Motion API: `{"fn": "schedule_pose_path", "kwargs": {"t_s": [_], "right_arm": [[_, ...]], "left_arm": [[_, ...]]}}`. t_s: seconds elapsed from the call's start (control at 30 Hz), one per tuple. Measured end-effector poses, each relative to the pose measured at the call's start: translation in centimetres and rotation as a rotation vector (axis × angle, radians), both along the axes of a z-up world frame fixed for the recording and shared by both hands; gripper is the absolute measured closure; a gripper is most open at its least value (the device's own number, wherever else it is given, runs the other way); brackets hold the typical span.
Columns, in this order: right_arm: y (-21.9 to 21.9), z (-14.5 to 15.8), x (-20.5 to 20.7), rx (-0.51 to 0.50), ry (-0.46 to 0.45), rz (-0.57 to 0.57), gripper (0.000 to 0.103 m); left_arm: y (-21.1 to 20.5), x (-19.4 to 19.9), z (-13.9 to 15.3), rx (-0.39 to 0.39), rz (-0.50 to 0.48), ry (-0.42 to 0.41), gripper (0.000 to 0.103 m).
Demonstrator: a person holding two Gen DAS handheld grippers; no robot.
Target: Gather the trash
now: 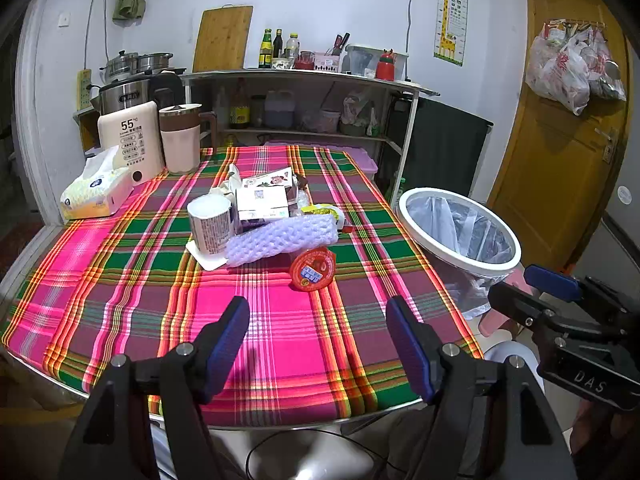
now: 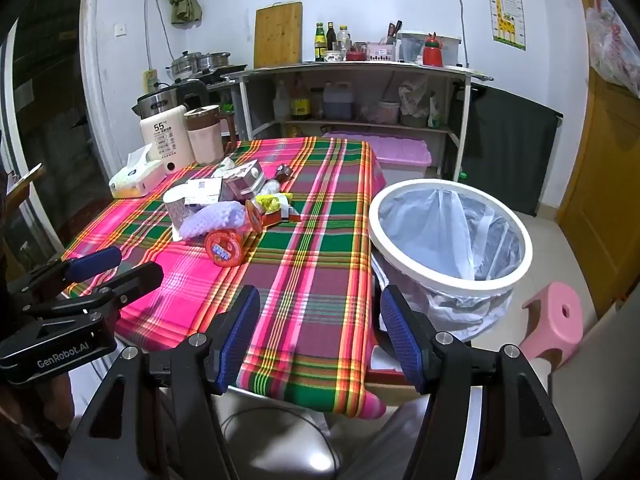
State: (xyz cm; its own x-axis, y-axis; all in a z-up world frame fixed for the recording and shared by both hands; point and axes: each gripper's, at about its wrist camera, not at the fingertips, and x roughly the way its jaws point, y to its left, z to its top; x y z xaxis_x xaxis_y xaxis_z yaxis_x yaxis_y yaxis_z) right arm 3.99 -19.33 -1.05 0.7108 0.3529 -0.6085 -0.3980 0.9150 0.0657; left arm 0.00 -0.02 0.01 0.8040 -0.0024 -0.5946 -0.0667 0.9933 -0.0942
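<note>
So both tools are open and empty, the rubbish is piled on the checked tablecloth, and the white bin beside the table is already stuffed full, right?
Not quite: the white bin holds only its liner, as the right wrist view shows. Otherwise correct: left tool and right tool are open and empty, and the rubbish pile sits on the checked tablecloth.

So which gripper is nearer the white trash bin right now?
Right. The right gripper hangs open just beside the trash bin, at the table's corner. The left gripper, also open, sits further along the table edge, away from it.
</note>
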Motion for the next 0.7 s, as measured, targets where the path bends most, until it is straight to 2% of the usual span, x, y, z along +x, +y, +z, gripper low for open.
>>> {"fn": "schedule_pose_path", "kwargs": {"t_s": [0.07,0.7], "right_arm": [[0.04,0.01,0.0,-0.001,0.002,0.0,0.039],[-0.01,-0.5,0.08,-0.005,0.008,0.0,0.039]], "left_arm": [[-0.2,0.01,-0.78,-0.001,0.0,0.001,0.031],[-0.11,0.1,-1.15,-0.004,0.001,0.005,0.031]]}}
